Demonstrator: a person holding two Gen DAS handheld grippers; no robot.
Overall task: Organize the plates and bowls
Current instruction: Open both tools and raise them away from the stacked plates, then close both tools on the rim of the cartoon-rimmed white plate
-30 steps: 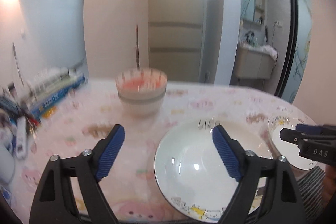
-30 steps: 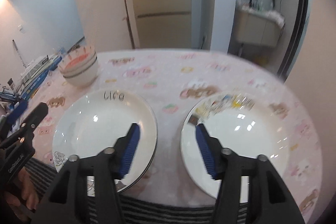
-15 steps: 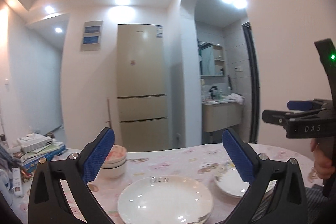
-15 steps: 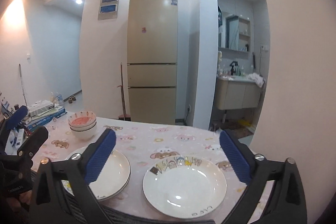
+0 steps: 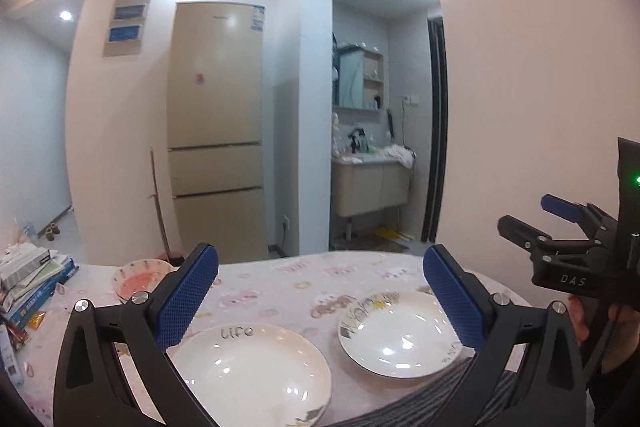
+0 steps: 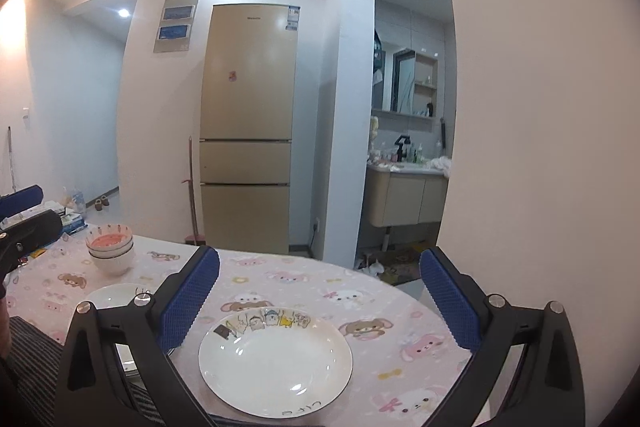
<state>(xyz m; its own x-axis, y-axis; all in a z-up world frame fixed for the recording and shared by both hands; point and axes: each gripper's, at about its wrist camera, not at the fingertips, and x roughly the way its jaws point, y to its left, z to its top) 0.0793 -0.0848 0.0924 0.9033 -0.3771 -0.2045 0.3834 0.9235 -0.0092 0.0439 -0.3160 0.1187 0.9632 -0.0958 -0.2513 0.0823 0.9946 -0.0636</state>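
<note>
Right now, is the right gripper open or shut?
Open. The right gripper has its blue fingers spread wide, holding nothing; the cartoon plate lies on the table below.

My left wrist camera looks level across the table point(image 5: 280, 279) toward the fridge point(image 5: 216, 131), raised well above the plates. My right wrist camera faces the same way from further right (both share fridge point(image 6: 248, 131), bowl stack point(image 6: 110, 247), cartoon-rimmed plate point(image 6: 276, 359)).
</note>
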